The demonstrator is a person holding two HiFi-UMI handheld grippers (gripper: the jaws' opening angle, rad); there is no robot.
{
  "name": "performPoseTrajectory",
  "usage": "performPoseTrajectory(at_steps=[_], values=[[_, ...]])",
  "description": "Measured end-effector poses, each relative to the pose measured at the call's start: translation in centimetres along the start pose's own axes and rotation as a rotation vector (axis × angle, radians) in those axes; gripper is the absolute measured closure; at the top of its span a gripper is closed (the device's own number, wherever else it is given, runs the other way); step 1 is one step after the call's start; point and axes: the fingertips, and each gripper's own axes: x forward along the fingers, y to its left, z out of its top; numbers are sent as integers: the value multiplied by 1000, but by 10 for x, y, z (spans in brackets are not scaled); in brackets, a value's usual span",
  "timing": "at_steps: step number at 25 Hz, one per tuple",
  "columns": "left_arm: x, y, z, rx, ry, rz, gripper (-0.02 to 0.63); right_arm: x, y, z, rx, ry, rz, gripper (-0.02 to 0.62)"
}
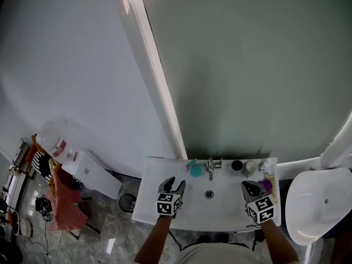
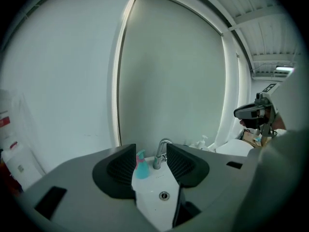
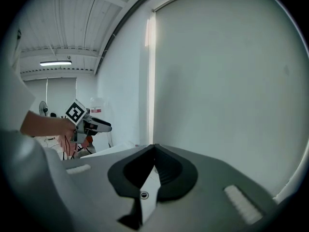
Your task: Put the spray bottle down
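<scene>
A teal spray bottle [image 1: 193, 168] with a pink trigger stands upright on the back rim of the white sink [image 1: 165, 213], just left of the faucet [image 1: 210, 168]. My left gripper [image 1: 175, 185] hovers over the sink's left side, short of the bottle. In the left gripper view the jaws stand apart with nothing between them; the spray bottle [image 2: 141, 166] shows beyond my left gripper [image 2: 150, 149], beside the faucet [image 2: 161, 154]. My right gripper [image 1: 249, 187] hangs over the sink's right side. In its own view my right gripper [image 3: 154, 147] has its tips together and holds nothing.
A white toilet [image 1: 318, 202] stands right of the sink. Small containers [image 1: 237, 165] and a purple item [image 1: 266, 186] sit at the sink's back right. The drain [image 1: 209, 194] is mid-basin. A white box [image 1: 93, 175] and clutter lie on the floor at left.
</scene>
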Motion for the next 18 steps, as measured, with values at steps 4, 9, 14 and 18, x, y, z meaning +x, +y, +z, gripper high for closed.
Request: performPoseTrajectory(at_steps=[4, 9, 14, 18], values=[[-23, -7, 15, 21, -41, 5, 442, -6, -6, 14, -8, -26, 8, 584], [-45, -12, 28, 6, -70, 2, 487, -9, -8, 29, -23, -54, 15, 584], [-61, -21, 40, -26, -113, -20, 529, -13, -10, 41, -19, -82, 8, 584], [-71, -21, 46, -7, -144, -9, 559, -16, -9, 46, -14, -97, 3, 584]])
